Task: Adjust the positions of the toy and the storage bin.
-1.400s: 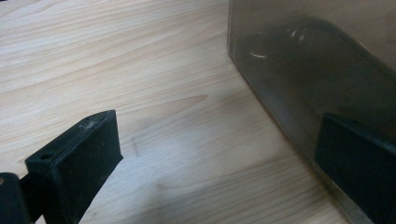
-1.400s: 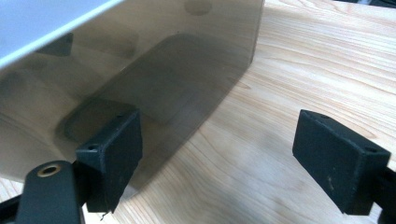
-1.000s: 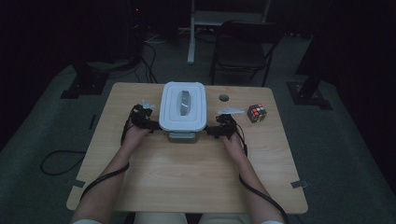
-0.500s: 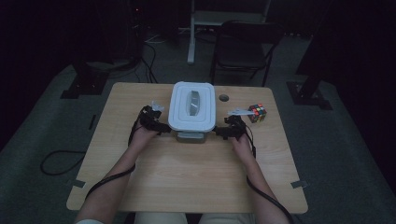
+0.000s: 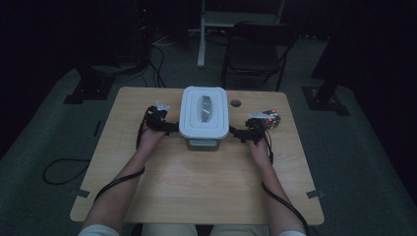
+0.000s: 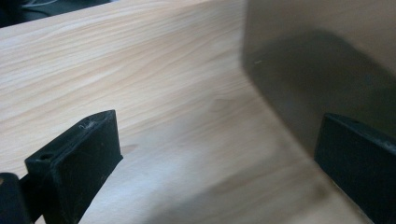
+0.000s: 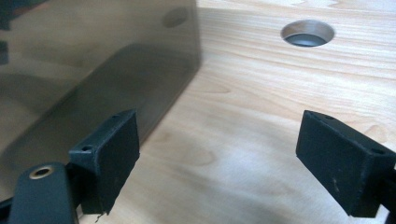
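- One translucent grey plastic box with white snap-on lid point(image 5: 205, 115) sits mid-back on the light wooden counter point(image 5: 196, 191), lid on, squared to the person.
- Left gripper point(image 5: 169, 129) just beside the box's left wall; jaws spread wide, nothing between them, one jaw close against the wall in the left gripper view point(image 6: 322, 70) – contact unclear.
- Right gripper point(image 5: 235, 132) flanks the right wall, a small gap apart; its jaws have just been opening wider, nothing between them, bare wood in the gap point(image 7: 219, 154).
- Likely reason for the flanking: both sides positioned for a two-handed push or lift.
- Multicoloured puzzle cube point(image 5: 271, 118) near behind the right hand; round cable hole point(image 5: 236, 103) beside the box's back corner.
- Front half of the counter offers free room; back edge close behind the box.
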